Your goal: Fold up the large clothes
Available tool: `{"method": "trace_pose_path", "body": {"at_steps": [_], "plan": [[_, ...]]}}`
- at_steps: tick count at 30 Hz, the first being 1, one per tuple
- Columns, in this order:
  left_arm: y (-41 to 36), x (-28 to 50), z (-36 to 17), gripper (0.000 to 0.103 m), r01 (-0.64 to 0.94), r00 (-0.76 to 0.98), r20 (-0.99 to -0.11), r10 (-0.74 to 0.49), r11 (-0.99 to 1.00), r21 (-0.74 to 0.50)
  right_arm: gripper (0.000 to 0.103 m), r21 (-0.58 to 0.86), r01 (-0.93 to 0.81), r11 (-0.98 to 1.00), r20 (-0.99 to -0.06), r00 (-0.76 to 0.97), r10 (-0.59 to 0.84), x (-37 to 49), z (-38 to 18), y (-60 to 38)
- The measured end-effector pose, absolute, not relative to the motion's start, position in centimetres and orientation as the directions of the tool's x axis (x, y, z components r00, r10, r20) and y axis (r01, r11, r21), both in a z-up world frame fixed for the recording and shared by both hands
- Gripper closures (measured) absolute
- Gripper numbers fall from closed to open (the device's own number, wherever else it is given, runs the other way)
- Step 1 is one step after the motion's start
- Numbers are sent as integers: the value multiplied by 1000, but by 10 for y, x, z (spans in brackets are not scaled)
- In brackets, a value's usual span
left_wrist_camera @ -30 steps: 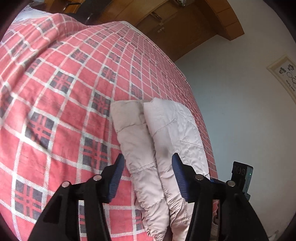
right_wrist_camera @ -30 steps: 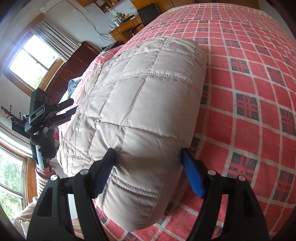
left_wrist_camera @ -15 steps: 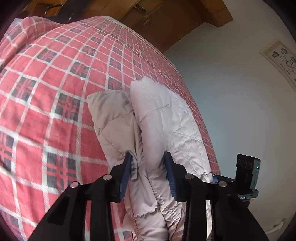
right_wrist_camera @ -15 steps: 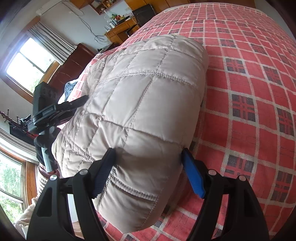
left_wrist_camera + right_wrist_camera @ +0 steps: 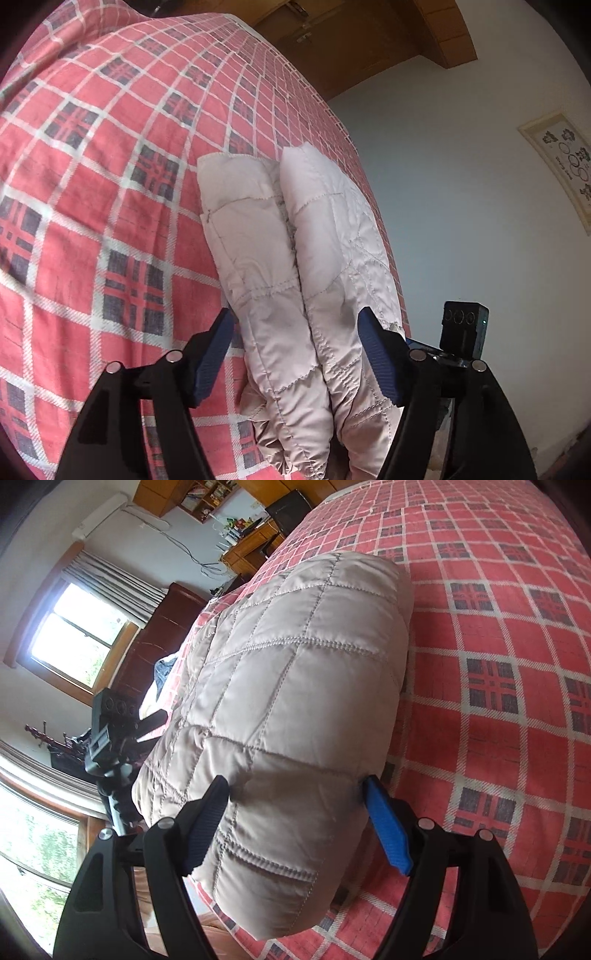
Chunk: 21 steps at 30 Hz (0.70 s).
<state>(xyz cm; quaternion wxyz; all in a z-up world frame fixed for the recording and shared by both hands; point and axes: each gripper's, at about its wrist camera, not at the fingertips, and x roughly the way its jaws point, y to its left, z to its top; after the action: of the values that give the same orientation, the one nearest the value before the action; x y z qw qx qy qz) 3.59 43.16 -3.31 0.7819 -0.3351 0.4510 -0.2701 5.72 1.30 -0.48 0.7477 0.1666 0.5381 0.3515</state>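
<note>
The quilted beige jacket (image 5: 295,686) lies folded into a thick bundle near the edge of the bed (image 5: 517,701), on the red plaid cover. From the left gripper's (image 5: 295,339) side two padded layers sit stacked against each other, so the folding looks mostly done. Both tools stand spread: the left gripper's jaws straddle the bundle's end without pinching it, and the right gripper (image 5: 297,805) brackets the other end, its blue pads just at the fabric. What seems left is squaring it, or one last fold
</note>
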Motion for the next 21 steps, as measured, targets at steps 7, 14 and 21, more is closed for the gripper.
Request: {"method": "trace_pose_path", "body": {"at_steps": [7, 14, 21], "plan": [[393, 49, -54, 22, 194, 325, -492, -808, 566, -801, 14, 703, -306, 642, -643, 113, 758, 68, -23, 10], [371, 54, -59, 15, 244, 294, -477, -828, 548, -800, 7, 776, -275, 567, -574, 65, 817, 80, -50, 11], [359, 42, -47, 53, 265, 357, -489, -796, 589, -764, 40, 735, -327, 595, -588, 131, 798, 71, -35, 8]]}}
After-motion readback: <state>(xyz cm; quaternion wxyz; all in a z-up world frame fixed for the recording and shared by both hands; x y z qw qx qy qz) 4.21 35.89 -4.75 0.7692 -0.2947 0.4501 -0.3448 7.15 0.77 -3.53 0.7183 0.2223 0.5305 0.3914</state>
